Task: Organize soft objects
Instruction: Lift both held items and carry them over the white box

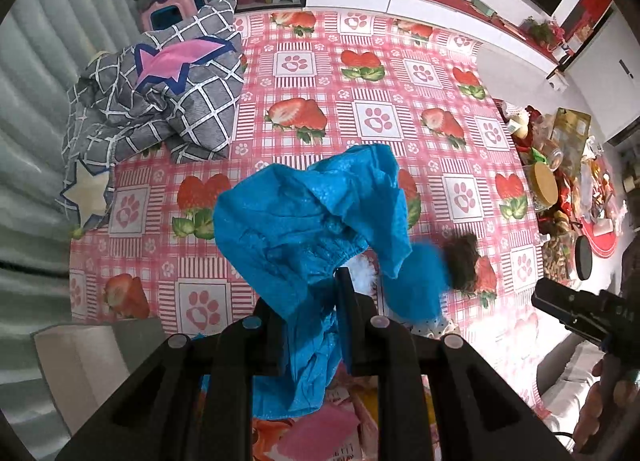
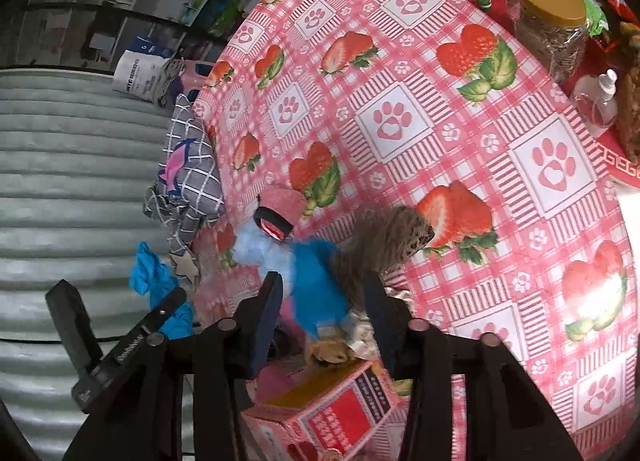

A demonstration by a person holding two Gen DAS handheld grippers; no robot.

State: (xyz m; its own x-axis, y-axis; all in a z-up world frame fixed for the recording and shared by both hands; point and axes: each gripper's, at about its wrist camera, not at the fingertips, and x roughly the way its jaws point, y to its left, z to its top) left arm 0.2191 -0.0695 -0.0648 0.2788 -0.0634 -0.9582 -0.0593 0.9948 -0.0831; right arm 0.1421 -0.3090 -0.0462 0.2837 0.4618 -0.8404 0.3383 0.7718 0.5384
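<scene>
Soft objects are seen over a tablecloth (image 1: pixel 380 73) with strawberry and paw prints. Largest, a grey checked quilt (image 1: pixel 168 101) is heaped at the cloth's far left edge. A blue garment (image 1: pixel 304 221) is held above the cloth, clenched in the left gripper (image 1: pixel 310 301). A blue-dressed doll (image 2: pixel 320 281) with brown hair is grasped between the fingers of the right gripper (image 2: pixel 320 293), above a pink carton (image 2: pixel 328 413) at the cloth's near edge.
</scene>
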